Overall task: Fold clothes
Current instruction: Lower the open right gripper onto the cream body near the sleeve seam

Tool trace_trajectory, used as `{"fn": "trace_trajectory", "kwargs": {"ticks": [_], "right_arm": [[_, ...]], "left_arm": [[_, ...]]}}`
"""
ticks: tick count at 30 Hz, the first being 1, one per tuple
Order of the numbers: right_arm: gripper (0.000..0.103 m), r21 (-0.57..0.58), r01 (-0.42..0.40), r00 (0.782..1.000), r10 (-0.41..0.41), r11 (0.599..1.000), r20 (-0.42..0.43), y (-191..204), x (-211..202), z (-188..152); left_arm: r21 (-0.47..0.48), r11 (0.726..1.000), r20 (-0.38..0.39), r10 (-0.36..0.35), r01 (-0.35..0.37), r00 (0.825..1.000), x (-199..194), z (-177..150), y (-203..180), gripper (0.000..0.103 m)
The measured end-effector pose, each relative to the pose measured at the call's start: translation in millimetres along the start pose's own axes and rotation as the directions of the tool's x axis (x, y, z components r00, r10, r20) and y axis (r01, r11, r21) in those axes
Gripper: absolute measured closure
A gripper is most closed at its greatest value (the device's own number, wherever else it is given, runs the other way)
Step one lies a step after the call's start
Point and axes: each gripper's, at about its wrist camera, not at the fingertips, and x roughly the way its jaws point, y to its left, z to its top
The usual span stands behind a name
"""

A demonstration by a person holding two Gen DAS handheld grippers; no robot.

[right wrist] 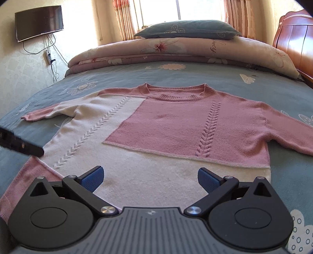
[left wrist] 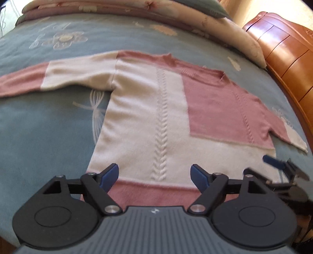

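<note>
Left wrist view: your left gripper [left wrist: 154, 175] tilts down over the sweater [left wrist: 156, 117] hem, jaws wide, holding nothing. Your right gripper [right wrist: 150, 178] angles down over the hem too, jaws wide and empty.

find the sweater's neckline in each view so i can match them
Left wrist view: neckline upper centre-right, running aslant.
Right wrist view: neckline upper centre, an open curve.
Shared landmark: the braided stitch column on the white panel.

Sunlit curtained window [right wrist: 187, 9] (bright), wooden headboard [right wrist: 293, 33].
</note>
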Motion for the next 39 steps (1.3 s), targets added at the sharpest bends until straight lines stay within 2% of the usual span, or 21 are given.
{"fn": "trace_trajectory", "kwargs": {"ticks": [3,6,9,12,13,15,18,20,23,25,27,28,30,33,35,39], "right_arm": [[0.0,0.045,-0.033,0.999,0.033,0.998,-0.009,-12,-1,2],[0.008,0.14,-0.079,0.997,0.08,0.987,-0.002,-27,-8,19],[0.014,0.095,-0.067,0.997,0.069,0.993,-0.017,-29,-15,50],[0.014,0.042,-0.034,0.999,0.035,0.999,-0.041,-21,-12,92],[0.014,0.029,-0.025,0.998,0.027,0.999,-0.051,-18,-9,106],[0.014,0.038,-0.06,0.996,0.063,0.997,-0.068,-8,5,134],[0.014,0.056,-0.125,0.987,0.129,0.991,-0.095,8,33,174],[0.013,0.067,-0.183,0.974,0.19,0.981,-0.122,25,62,200],[0.013,0.074,-0.235,0.954,0.245,0.969,-0.171,56,113,230],[0.013,0.045,-0.241,0.948,0.245,0.969,-0.205,80,148,242],[0.014,0.001,-0.228,0.944,0.221,0.974,-0.247,104,184,248],[0.015,-0.018,-0.217,0.943,0.205,0.976,-0.263,114,201,250],[0.027,-0.034,-0.211,0.936,0.192,0.977,-0.296,131,231,250],[0.031,-0.018,-0.206,0.927,0.189,0.978,-0.324,150,263,244],[0.034,-0.034,-0.201,0.922,0.178,0.979,-0.343,162,279,237],[0.034,-0.065,-0.126,0.917,0.091,0.99,-0.387,173,312,227]], "left_arm": [[0.042,0.998,0.084,-0.039,0.035,0.996,-2,33,-7,0.022],[0.133,0.991,0.18,-0.02,-0.004,0.983,2,64,-12,0.022],[0.231,0.97,0.298,0.005,-0.077,0.954,15,84,-9,0.018],[0.301,0.948,0.362,-0.01,-0.107,0.932,43,93,5,0.018],[0.305,0.948,0.358,-0.023,-0.093,0.933,55,96,13,0.018],[0.278,0.958,0.339,-0.029,-0.07,0.94,75,101,30,0.018],[0.245,0.969,0.217,-0.045,-0.01,0.975,106,104,60,0.018],[0.237,0.972,0.185,-0.038,-0.007,0.982,115,94,75,0.018],[0.296,0.954,0.233,-0.105,0.033,0.967,103,76,88,0.018],[0.36,0.933,0.244,-0.087,-0.007,0.966,93,72,90,0.017],[0.396,0.916,0.281,-0.051,-0.067,0.958,86,69,96,0.014],[0.391,0.918,0.283,-0.045,-0.072,0.958,85,70,102,0.012],[0.375,0.924,0.281,-0.031,-0.08,0.959,84,71,114,0.011],[0.327,0.931,0.251,0.077,-0.16,0.965,91,74,130,0.011],[0.315,0.933,0.265,0.089,-0.173,0.96,91,73,140,0.008],[0.308,0.94,0.264,0.066,-0.149,0.962,91,74,149,0.008]]}}
